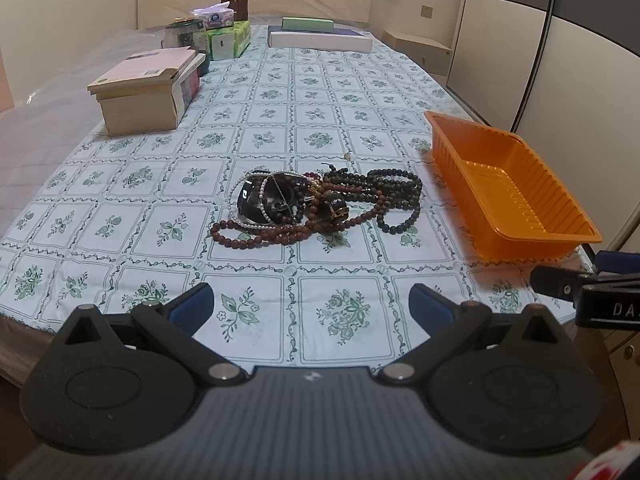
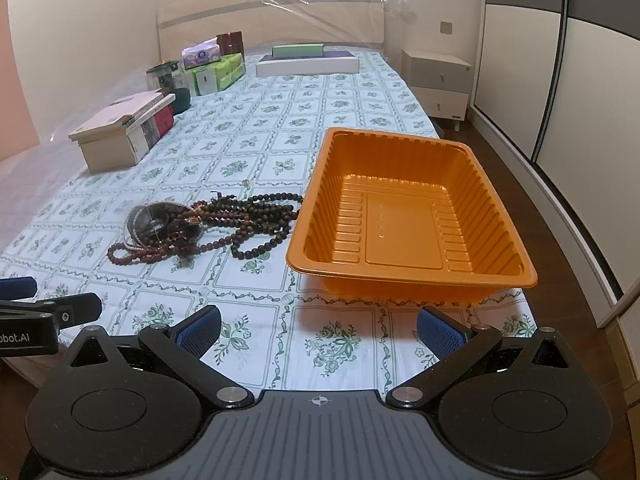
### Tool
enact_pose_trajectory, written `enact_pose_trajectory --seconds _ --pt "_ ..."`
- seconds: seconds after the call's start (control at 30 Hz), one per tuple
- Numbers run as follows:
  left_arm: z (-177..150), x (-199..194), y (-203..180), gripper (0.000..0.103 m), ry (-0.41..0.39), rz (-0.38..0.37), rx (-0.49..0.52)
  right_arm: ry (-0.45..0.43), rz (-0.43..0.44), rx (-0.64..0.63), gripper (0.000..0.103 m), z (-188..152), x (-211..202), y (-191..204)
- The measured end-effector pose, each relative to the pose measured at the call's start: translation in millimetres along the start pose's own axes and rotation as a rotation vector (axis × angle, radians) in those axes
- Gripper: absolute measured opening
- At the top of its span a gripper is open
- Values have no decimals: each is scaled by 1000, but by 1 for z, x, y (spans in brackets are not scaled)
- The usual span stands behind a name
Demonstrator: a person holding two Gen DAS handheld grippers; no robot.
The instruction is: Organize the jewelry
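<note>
left gripper [image 1: 311, 307]: jaws spread wide, nothing between them, low over the near edge of the bedspread, aimed at the jewelry pile
right gripper [image 2: 319, 330]: also wide open and empty, pointing at the tray
jewelry pile [image 1: 320, 206]: tangled heap on the bedspread [image 1: 280, 92], reddish-brown beads, dark bead strands, a pearl string, dark bangles, all overlapping
tray [image 2: 404, 220]: orange, empty, just right of the pile, likely set close so transfers are short
loose bead [image 1: 348, 156]: small, lying alone behind the pile
clutter: boxes [image 1: 144, 92] and tissue packs [image 1: 224, 32] far left, well apart from the work
stage: looks like the start, nothing in the tray yet
risk: strands tangled, lifting one probably drags others
</note>
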State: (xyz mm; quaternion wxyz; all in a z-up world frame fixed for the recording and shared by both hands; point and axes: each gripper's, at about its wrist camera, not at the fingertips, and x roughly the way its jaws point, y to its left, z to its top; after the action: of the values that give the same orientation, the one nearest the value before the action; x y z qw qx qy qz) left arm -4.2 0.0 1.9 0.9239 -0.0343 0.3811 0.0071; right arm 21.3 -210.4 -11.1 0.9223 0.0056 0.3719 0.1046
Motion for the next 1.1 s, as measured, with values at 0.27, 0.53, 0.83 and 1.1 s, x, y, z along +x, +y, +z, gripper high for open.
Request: enact_pose_trajectory --seconds 0.27,0.53,0.83,1.1 --pt "0 -2 -2 103 -3 -5 0 -5 1 1 103 1 -1 0" --pt "0 -1 -3 103 0 -8 3 -5 1 2 103 1 -1 0" --pt "-1 -1 -4 103 0 -9 1 -5 2 3 103 0 -1 1" --pt "-1 -2 -2 103 3 -13 -5 -4 3 0 103 0 -2 1"
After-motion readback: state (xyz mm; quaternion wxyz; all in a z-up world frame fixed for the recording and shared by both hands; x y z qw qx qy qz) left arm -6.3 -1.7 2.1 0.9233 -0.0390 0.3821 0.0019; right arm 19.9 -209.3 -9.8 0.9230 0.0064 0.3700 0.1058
